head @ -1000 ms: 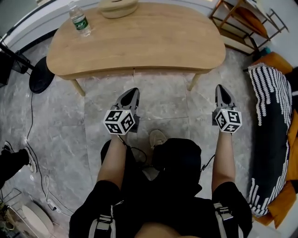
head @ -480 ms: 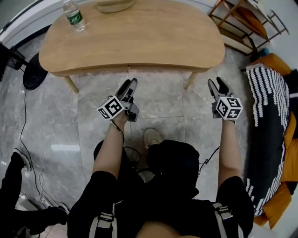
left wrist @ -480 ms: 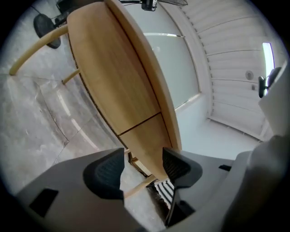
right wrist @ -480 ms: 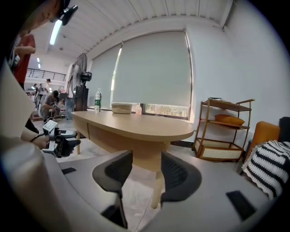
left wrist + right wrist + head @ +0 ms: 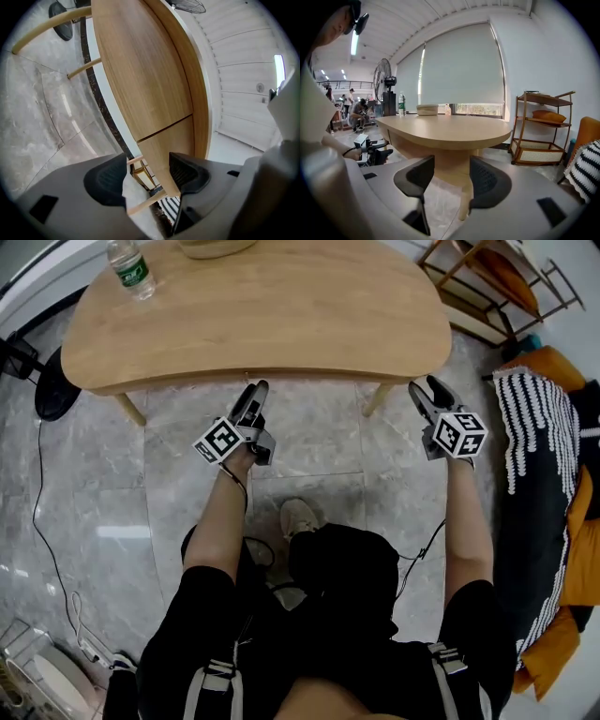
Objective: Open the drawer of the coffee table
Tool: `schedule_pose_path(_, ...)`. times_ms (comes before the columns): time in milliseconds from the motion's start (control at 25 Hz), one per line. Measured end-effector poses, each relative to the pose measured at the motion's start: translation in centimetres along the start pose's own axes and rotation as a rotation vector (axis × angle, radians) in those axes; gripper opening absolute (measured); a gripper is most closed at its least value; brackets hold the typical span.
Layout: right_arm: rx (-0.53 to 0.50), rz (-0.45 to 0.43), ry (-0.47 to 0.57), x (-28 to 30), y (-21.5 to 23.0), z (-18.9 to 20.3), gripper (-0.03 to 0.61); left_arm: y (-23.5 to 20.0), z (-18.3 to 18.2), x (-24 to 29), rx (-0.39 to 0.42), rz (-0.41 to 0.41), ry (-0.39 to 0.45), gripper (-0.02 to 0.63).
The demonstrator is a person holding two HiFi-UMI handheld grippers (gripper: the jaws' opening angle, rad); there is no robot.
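The light wooden coffee table [image 5: 262, 306] fills the top of the head view. Its front apron [image 5: 140, 70] shows a thin seam between two panels [image 5: 164, 127] in the left gripper view. My left gripper [image 5: 255, 388] is rolled on its side just short of the apron, near the middle. Its jaws are opening, and the gap [image 5: 147, 161] frames the apron's edge without touching it. My right gripper [image 5: 422, 388] hovers at the table's right end by a leg [image 5: 464, 201]. Its jaws are also opening, with nothing gripped [image 5: 451, 164].
A water bottle [image 5: 128, 266] and a pale bowl [image 5: 211, 247] stand at the table's far edge. A fan base [image 5: 52, 385] and a cable lie at the left. At the right are a wooden shelf [image 5: 478, 287] and a striped cushion [image 5: 539, 465]. My shoe [image 5: 298, 518] rests on the grey tile floor.
Both grippers have moved forward and down toward the table's front edge. Both pairs of jaws have gone from shut to wide apart, and the left gripper has rolled onto its side.
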State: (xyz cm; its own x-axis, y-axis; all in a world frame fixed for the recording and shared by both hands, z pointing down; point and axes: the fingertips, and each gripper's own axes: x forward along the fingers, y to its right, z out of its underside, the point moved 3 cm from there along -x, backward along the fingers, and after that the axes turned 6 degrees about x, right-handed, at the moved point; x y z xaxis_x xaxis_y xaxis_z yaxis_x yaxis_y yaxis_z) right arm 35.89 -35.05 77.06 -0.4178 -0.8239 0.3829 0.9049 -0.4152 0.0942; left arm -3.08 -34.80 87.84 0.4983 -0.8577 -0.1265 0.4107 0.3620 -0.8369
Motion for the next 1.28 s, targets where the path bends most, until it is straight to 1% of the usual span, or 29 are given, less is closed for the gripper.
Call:
schedule_pose_path(200, -0.002, -0.002, -0.005, 1.8, 0.8, 0.0, 0.261, -0.3, -0.5, 1.4, -0.009, 0.026, 0.019, 0.275)
schedule_pose_path(400, -0.025, -0.054, -0.007, 3.2, 1.1, -0.5, 0.265, -0.1, -0.9, 2.1, 0.025, 0.059, 0.017, 0.275)
schedule_pose_path(520, -0.025, -0.084, -0.006, 3.1, 1.3, -0.4, 0.265, 0.1, -0.7, 2.0, 0.016, 0.079, 0.01, 0.252)
schedule_pose_path(720, -0.026, -0.087, -0.018, 3.2, 1.0, -0.4, 0.253, -0.2, -0.9, 1.9, 0.018, 0.083, -0.001, 0.235)
schedule_pose_path(800, -0.049, -0.089, -0.033, 2.7, 0.9, -0.2, 0.247, 0.0, -0.7, 1.6, 0.029, 0.076, -0.018, 0.23)
schedule_pose_path(880, -0.083, -0.091, -0.049, 2.3, 0.6, 0.1, 0.238, 0.2, -0.5, 1.1, 0.059, 0.061, -0.042, 0.23)
schedule_pose_path(960, -0.094, -0.099, -0.054, 1.9, 0.4, 0.3, 0.233, 0.4, -0.3, 0.6, 0.076, 0.059, -0.06, 0.227)
schedule_pose_path(1160, -0.116, -0.104, -0.08, -0.2, -0.4, 1.3, 0.229, 1.3, 0.6, -1.4, 0.066, 0.06, -0.079, 0.225)
schedule_pose_path(1280, -0.137, -0.106, -0.097, -2.1, -1.2, 2.2, 0.225, 2.1, 1.6, -3.2, 0.059, 0.059, -0.111, 0.225)
